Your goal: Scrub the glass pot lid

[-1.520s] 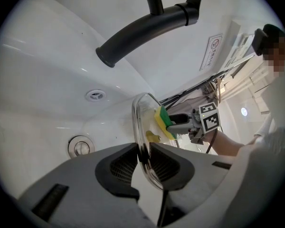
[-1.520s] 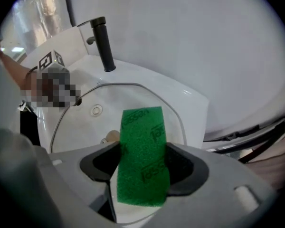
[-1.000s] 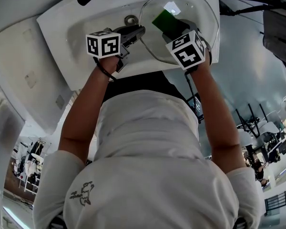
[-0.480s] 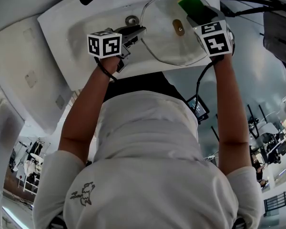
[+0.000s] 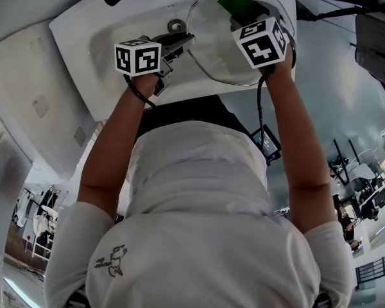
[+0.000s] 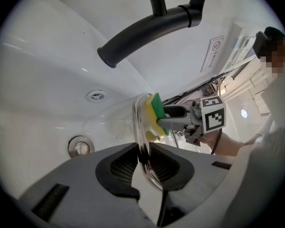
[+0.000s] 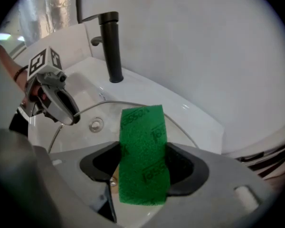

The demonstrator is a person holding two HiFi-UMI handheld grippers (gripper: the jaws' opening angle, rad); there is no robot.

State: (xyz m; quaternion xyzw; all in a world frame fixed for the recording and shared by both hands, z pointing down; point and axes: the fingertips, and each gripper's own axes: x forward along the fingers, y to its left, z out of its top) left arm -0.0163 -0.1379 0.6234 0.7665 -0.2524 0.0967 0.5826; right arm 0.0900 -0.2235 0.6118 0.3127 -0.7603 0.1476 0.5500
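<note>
White ceramic washbasin [image 5: 102,56] fills the upper part of the head view, with a matt black curved tap [image 6: 147,30] arching over its bowl and a round metal drain plug [image 6: 80,146] at the bottom.

The round clear glass pot lid [image 5: 215,59] hangs over the right side of the bowl, clear of the tap. The left gripper [image 6: 143,167] has it by the rim: in the left gripper view the lid's edge runs straight between the two dark pads, which are closed to a narrow gap and press on the glass from both sides.

The right gripper [image 7: 142,167] points steeply down at the lid from the other side. Its jaws stand partly apart and clamp a rectangular sponge with a green scouring face and a yellow foam back [image 7: 141,127] by its two long sides. The green face is turned toward that gripper's camera, and the yellow back lies against the glass near the lid's far edge, close to the basin's rear rim.
</note>
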